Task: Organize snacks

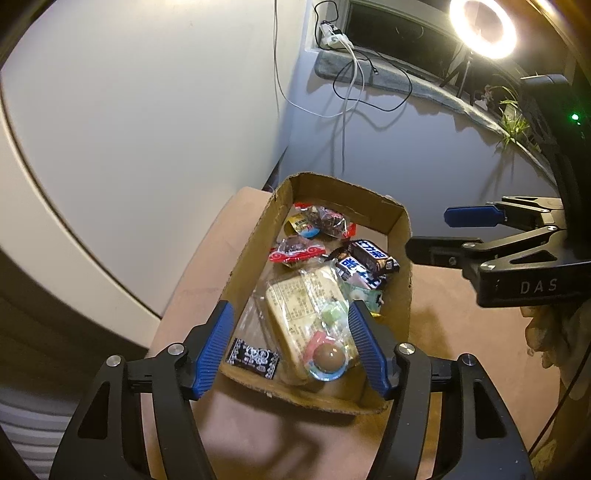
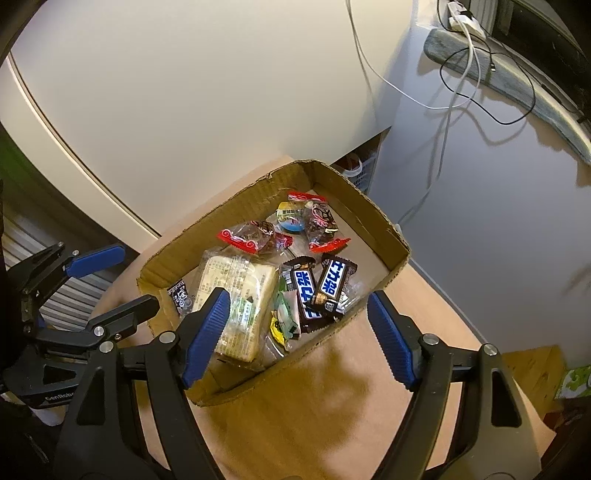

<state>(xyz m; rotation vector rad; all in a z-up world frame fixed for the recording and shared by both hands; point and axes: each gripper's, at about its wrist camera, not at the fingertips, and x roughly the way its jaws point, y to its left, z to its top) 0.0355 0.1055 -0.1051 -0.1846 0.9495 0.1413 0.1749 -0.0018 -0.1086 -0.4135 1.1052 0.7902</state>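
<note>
An open cardboard box (image 1: pixel 399 236) (image 2: pixel 369 218) stands on a brown table and holds the snacks. Inside lie a clear-wrapped bread loaf (image 1: pixel 303 306) (image 2: pixel 236 280), two dark chocolate bars (image 1: pixel 369 262) (image 2: pixel 325 284), red-wrapped sweets (image 1: pixel 295 253) (image 2: pixel 255 236), a small black packet (image 1: pixel 253 356) (image 2: pixel 179 295) and a round brown candy cup (image 1: pixel 328 358). My left gripper (image 1: pixel 291 308) (image 2: pixel 135 277) hangs open over the box's near end, pads either side of the loaf without pressing it. Over the chocolate bars, my right gripper (image 2: pixel 297 297) (image 1: pixel 430 230) is open and holds nothing.
The brown table (image 1: pixel 207 258) (image 2: pixel 332 406) ends near a white curved panel on the left. Cables (image 1: pixel 347 85) hang down the grey wall behind. A ring light (image 1: pixel 482 27) and a plant (image 1: pixel 511 123) stand on a ledge. A green carton (image 2: pixel 576 380) sits at the right.
</note>
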